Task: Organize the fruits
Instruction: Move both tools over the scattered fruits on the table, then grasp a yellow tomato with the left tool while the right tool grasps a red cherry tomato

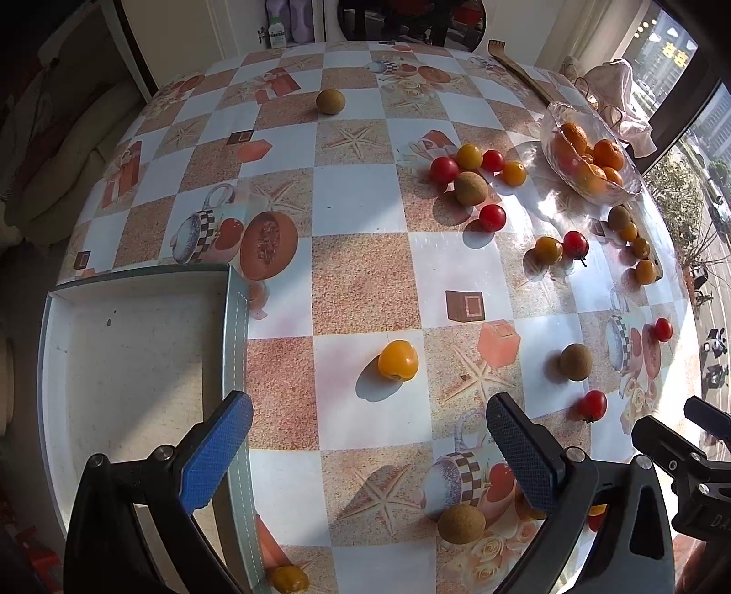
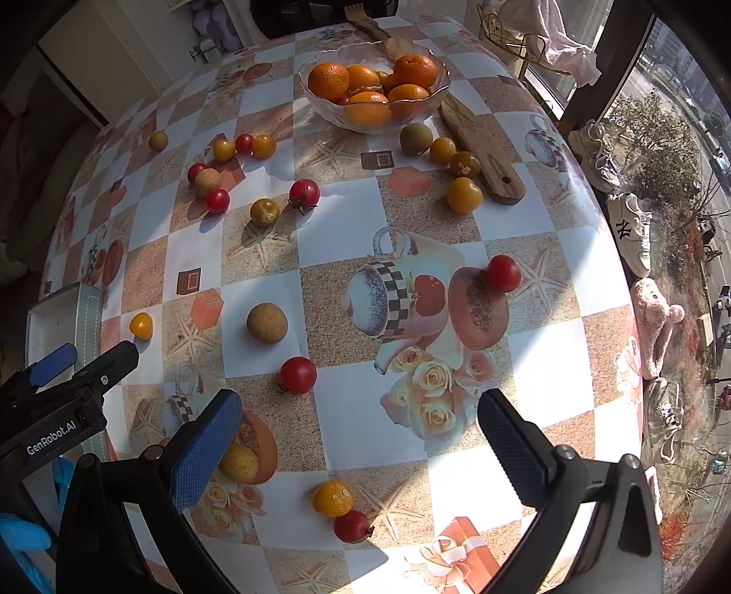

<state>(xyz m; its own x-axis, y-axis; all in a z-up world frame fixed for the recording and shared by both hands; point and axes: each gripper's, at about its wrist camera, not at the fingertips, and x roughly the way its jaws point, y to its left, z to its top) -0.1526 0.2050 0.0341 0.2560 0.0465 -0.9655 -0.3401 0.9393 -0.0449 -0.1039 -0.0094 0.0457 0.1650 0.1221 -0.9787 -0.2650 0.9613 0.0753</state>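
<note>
Several red, yellow and brown small fruits lie scattered on the checkered tablecloth. In the left wrist view my left gripper (image 1: 365, 452) is open and empty above the table, with a yellow tomato (image 1: 398, 360) just ahead of it and a white tray (image 1: 132, 347) at its left. In the right wrist view my right gripper (image 2: 361, 448) is open and empty, with a red tomato (image 2: 298, 374) ahead between the fingers and a yellow tomato (image 2: 332, 498) below. A glass bowl (image 2: 320, 107) holds oranges (image 2: 328, 81) at the far side.
A wooden board (image 2: 475, 137) lies right of the bowl. The left gripper's body (image 2: 59, 402) shows at the left of the right wrist view. The table's right edge runs along a window sill with shoes (image 2: 633, 228). Bottles (image 1: 277, 32) stand beyond the far edge.
</note>
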